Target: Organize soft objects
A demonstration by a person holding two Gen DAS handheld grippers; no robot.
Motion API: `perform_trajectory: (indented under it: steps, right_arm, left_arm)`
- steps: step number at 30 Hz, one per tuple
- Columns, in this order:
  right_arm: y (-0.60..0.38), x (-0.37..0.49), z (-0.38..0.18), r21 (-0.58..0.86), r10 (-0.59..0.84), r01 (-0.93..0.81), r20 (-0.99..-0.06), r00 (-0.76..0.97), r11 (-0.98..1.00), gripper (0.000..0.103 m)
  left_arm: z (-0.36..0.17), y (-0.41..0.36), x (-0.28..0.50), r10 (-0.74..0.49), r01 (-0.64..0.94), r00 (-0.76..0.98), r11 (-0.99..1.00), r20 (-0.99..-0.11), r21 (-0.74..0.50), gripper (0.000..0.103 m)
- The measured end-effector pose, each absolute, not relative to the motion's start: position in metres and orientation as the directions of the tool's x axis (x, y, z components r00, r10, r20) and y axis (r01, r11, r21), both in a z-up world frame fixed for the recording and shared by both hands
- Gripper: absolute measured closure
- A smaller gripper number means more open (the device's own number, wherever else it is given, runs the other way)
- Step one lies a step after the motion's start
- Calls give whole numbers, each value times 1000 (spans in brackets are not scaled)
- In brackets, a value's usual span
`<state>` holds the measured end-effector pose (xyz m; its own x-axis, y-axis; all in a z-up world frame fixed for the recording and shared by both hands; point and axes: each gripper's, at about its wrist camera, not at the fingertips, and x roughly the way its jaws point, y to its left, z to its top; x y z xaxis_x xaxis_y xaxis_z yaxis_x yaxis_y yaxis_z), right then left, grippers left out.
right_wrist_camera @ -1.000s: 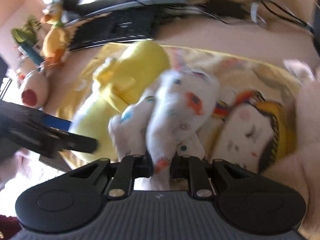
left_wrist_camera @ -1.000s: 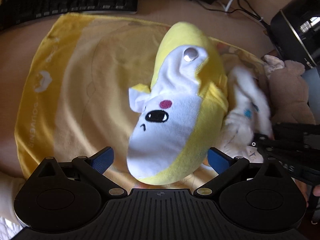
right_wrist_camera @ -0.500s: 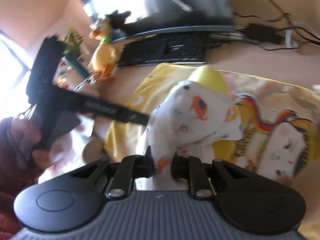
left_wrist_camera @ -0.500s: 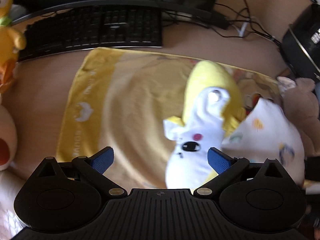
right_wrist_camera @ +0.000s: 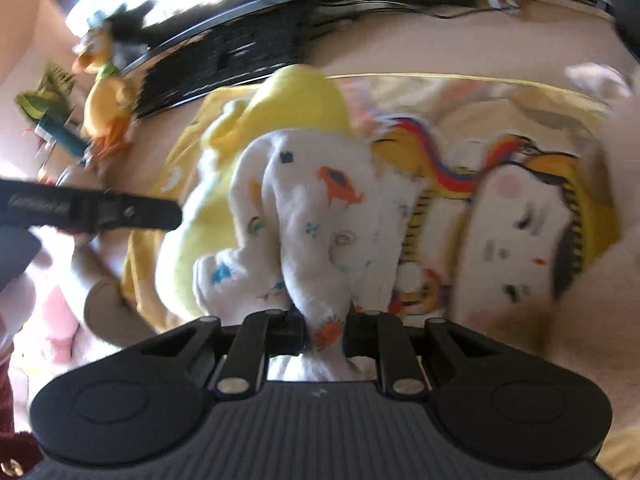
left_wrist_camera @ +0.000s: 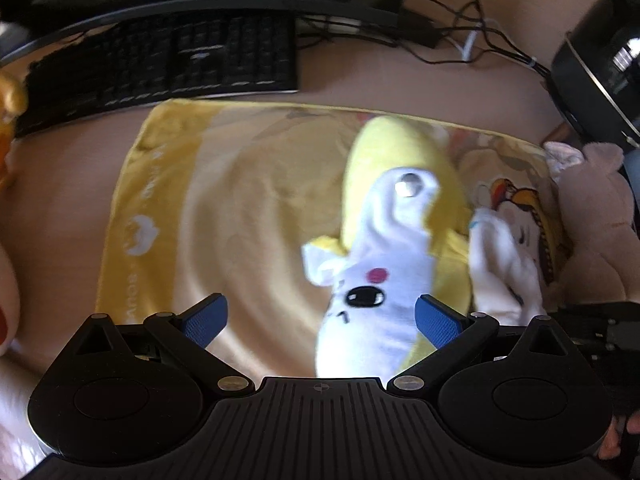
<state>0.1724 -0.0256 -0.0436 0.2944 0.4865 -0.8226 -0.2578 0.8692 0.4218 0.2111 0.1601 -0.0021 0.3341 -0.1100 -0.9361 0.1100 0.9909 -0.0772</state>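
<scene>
A yellow and white banana plush point(left_wrist_camera: 384, 248) with a sewn face lies on a yellow printed cloth point(left_wrist_camera: 208, 216). My left gripper point(left_wrist_camera: 320, 320) hovers over the plush's lower end, wide open and holding nothing. My right gripper point(right_wrist_camera: 324, 330) is shut on a white plush with coloured prints point(right_wrist_camera: 320, 220), which hangs just above the cloth point(right_wrist_camera: 500, 168) beside the banana plush point(right_wrist_camera: 296, 100). In the left wrist view the white plush point(left_wrist_camera: 500, 264) shows to the right of the banana plush. The left gripper's black arm point(right_wrist_camera: 92, 210) crosses the left side of the right wrist view.
A black keyboard point(left_wrist_camera: 160, 60) lies behind the cloth, with cables point(left_wrist_camera: 460, 40) and a black round device point(left_wrist_camera: 600, 72) at the back right. A brown plush point(left_wrist_camera: 600, 220) sits at the cloth's right edge. A yellow duck toy point(right_wrist_camera: 106, 100) and other toys stand at the left.
My left gripper has pulled back from the banana plush, which now looks smaller. My right gripper swung up with the white plush and came back down near the cloth.
</scene>
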Motion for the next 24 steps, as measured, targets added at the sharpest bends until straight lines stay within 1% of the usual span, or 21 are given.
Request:
perform_trajectory:
  steps: [4,7,12,17,20,22,23,24]
  right_arm:
    - [-54,180,-40,441,482,-194,-805,346,876,86]
    - [-78,183,-27,446,468,-159,-774,426,881,86]
    - [-116,183,-5,459,438,-110,-709,552,882,86]
    - [-138,185,-9,507,460,-82,-689,560,858,86]
    - [-141,187,-16,517,470,-74,-697,542,853,86]
    - [-140,188,-18,520,479,-82,-700,530,850,86]
    - [-140,187,-17,517,480,-88,-700,529,851,86]
    - [-141,187,-16,513,480,-95,-701,528,853,86]
  left_arm:
    - [1,129,220,-60,155,347,988,-936,-6,1]
    - [3,106,221,-55,186,357,983,-932,13,1]
    - [-6,70,222,44,217,381,967,-924,136,1]
    - [-33,42,225,126,241,349,945,-929,219,1]
    - [-52,34,229,209,239,354,922,-912,304,0]
    - [-58,43,234,247,206,358,920,-900,334,0]
    - [-58,52,237,241,181,346,931,-907,316,0]
    - [-57,65,240,199,148,321,955,-926,257,0]
